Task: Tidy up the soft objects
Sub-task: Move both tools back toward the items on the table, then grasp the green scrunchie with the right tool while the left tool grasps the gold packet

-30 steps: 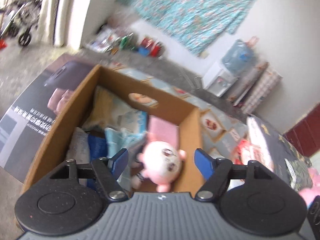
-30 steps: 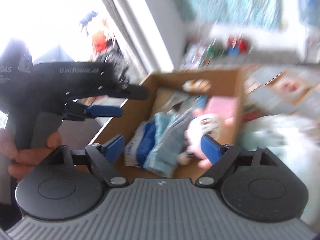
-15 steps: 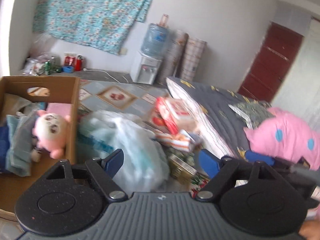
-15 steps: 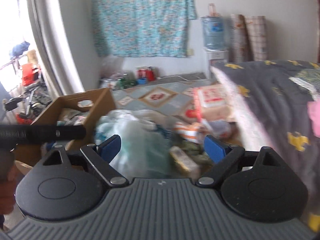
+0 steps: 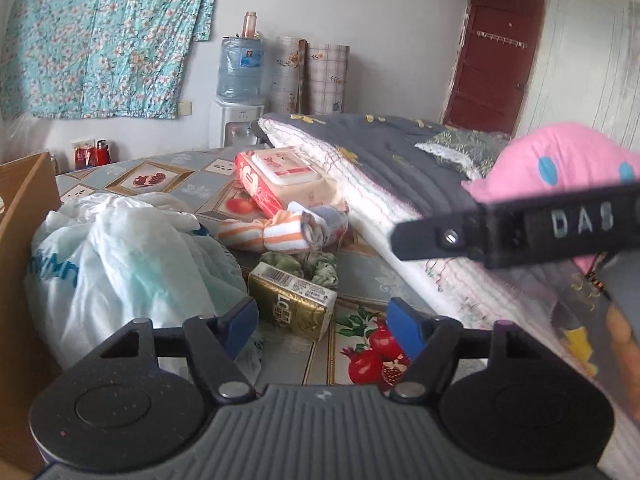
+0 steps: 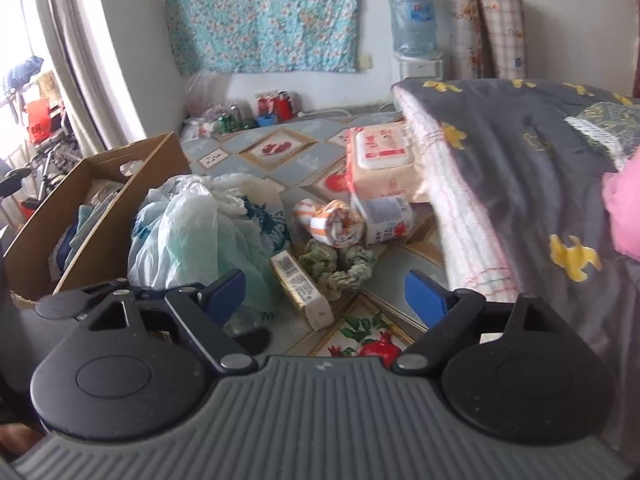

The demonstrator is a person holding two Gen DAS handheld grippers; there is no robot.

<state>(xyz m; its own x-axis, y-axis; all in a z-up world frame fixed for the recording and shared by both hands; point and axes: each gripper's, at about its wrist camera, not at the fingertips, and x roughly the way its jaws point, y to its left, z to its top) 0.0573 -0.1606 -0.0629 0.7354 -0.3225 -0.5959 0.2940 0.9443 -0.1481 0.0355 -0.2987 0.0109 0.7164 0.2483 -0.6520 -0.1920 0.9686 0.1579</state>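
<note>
Since 1 second ago the left wrist view has swung off the cardboard box [image 5: 24, 208], which then filled the frame's middle with the pink doll between the blue pads and is now only an edge at far left. A gold packet [image 5: 292, 300] and the white plastic bag [image 5: 120, 264] lie beyond the left gripper [image 5: 322, 322], whose jaws have just been closing with nothing between them. The right wrist view has likewise left the box [image 6: 100, 208], now at middle left, and the right gripper [image 6: 326, 294], jaws just narrowed slightly and empty, faces the striped cloth roll [image 6: 334, 224] and green scrunchies [image 6: 340, 266].
</note>
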